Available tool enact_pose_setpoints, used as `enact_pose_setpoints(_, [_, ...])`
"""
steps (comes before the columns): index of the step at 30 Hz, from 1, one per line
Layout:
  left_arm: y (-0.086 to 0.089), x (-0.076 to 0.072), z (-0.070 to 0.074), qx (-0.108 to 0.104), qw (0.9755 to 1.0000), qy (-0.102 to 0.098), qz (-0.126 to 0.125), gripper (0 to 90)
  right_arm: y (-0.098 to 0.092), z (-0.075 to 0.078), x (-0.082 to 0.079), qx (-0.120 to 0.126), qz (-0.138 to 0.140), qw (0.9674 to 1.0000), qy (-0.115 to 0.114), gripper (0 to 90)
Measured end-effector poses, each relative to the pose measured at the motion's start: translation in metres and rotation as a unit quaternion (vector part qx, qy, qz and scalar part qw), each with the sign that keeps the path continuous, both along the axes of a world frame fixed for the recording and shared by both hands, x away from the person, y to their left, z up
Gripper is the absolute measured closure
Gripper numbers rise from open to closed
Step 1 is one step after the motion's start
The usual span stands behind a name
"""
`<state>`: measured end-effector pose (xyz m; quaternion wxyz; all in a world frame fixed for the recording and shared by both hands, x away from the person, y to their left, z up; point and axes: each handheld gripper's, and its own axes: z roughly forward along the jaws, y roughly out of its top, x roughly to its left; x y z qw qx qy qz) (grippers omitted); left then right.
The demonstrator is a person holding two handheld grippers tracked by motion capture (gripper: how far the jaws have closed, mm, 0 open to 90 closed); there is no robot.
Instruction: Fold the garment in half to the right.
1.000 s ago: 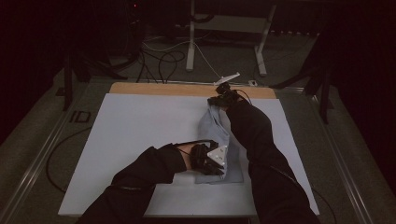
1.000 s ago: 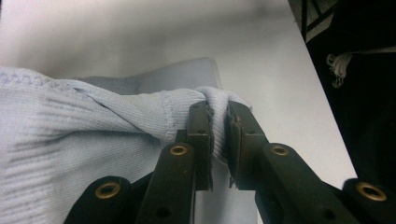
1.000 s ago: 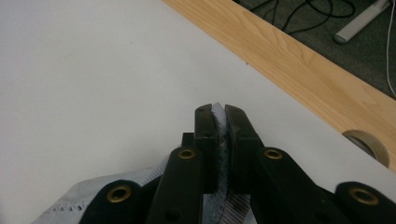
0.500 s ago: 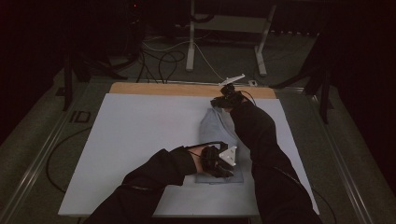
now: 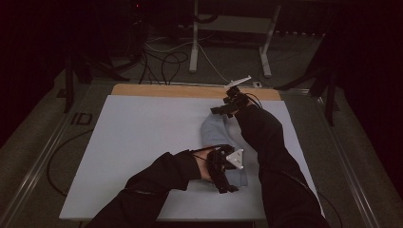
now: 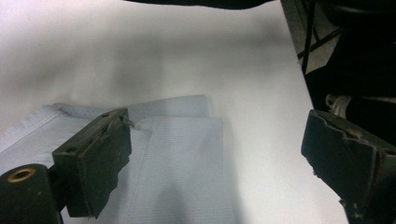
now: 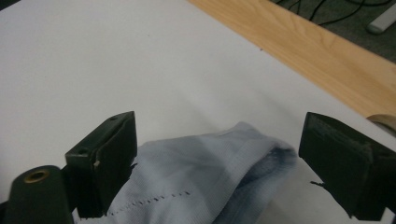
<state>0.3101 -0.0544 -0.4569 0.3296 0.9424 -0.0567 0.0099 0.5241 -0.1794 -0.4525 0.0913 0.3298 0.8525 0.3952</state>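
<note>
A pale blue folded cloth point(image 5: 215, 135) lies on the white table top point(image 5: 142, 142), right of its middle. My left gripper point(image 5: 227, 176) hovers over the cloth's near end, open, jaws wide apart above the folded hem point(image 6: 187, 154). My right gripper point(image 5: 222, 108) is at the cloth's far end, open, with the rumpled end of the cloth point(image 7: 205, 177) lying between its jaws and untouched by either. Both forearms wear dark sleeves, and the right one covers the cloth's right side in the high view.
A bare wooden strip point(image 5: 171, 90) runs along the table's far edge, also seen as the wooden strip point(image 7: 303, 42) in the right gripper view. Beyond it stand a desk's metal legs point(image 5: 194, 38) and floor cables point(image 5: 166, 59). Bare white surface spreads left of the cloth.
My left gripper has slid toward the near right along the cloth's lower end. The right gripper stayed at the far end of the cloth.
</note>
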Motion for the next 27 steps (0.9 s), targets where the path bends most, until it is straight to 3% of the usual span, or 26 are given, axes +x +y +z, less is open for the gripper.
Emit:
enact_pose_setpoints(3, [0.003,0.001,0.002,-0.002,1.0,0.003,0.003,3.1,-0.002,0.003,0.0,0.005,-0.003,1.0,-0.002,10.5])
enact_pose_setpoints(18, [0.024,0.001,0.011,-0.009,0.9997,-0.004,0.023,1.1,-0.007,0.008,-0.009,0.003,-0.001,0.9999,-0.011,10.2])
enact_pose_setpoints(27, [0.051,0.002,0.013,-0.023,0.9986,0.0,0.048,0.7,-0.011,0.005,-0.021,0.007,0.007,0.9998,-0.018,10.2])
